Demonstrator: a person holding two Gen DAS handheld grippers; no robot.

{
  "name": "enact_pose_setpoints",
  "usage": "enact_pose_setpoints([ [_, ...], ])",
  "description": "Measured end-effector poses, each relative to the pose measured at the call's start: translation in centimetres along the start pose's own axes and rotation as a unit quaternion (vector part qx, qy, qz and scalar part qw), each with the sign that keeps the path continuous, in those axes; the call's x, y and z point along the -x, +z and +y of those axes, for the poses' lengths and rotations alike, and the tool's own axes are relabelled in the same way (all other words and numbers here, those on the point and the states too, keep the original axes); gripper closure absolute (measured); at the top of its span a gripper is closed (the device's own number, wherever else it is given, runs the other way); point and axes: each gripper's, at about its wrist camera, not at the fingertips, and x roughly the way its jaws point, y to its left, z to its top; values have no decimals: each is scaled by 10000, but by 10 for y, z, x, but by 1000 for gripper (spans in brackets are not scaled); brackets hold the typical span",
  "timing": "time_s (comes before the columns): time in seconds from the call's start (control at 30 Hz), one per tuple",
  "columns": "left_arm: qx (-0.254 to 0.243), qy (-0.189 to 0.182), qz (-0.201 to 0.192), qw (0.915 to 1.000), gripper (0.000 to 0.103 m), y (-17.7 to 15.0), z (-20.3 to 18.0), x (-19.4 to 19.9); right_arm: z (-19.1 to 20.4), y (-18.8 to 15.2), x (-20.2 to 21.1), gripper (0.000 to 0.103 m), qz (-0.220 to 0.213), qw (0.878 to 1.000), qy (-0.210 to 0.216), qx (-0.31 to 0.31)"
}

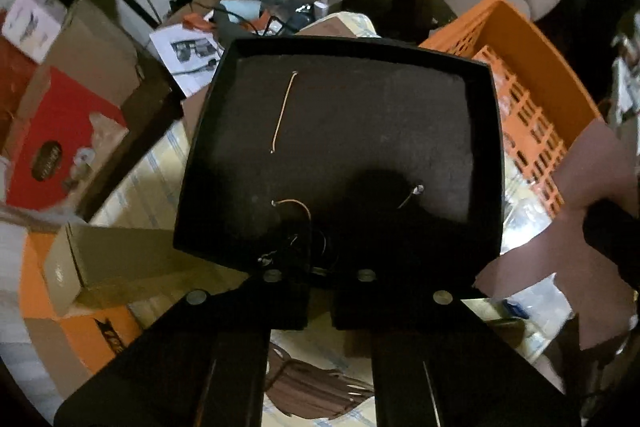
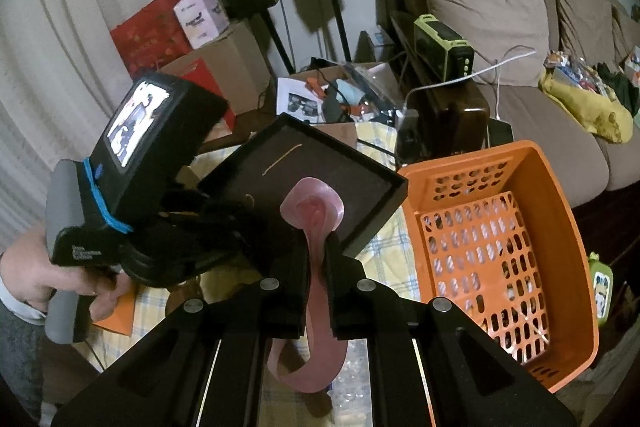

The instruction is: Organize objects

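Observation:
My left gripper [image 1: 320,277] is shut on the near rim of a shallow black box [image 1: 344,131] lined with dark felt and gold elastic cords, and holds it tilted in the air. The box also shows in the right wrist view [image 2: 320,163], with the left gripper body [image 2: 160,187] at its left. My right gripper [image 2: 320,247] is shut on a pink ribbon [image 2: 316,211]. The ribbon's looped end stands over the box's near edge and its tail hangs below the fingers.
An orange plastic basket [image 2: 552,227] sits right of the box, also in the left wrist view [image 1: 540,75]. A checked cloth [image 2: 384,251] lies beneath. Cardboard and red boxes [image 1: 68,131] crowd the left. A sofa [image 2: 520,47], speakers and cables stand behind.

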Motion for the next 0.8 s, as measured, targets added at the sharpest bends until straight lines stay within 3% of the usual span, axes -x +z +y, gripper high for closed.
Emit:
enact_pose_setpoints([
  [0.47, 262, -335, -320, 9986, 101, 5, 6, 25, 2, 0, 3, 95, -29, 10000, 17, 9],
  [0.8, 573, -740, -876, 9918, 101, -8, 23, 74, 11, 5, 15, 95, -136, 9999, 41, 98],
])
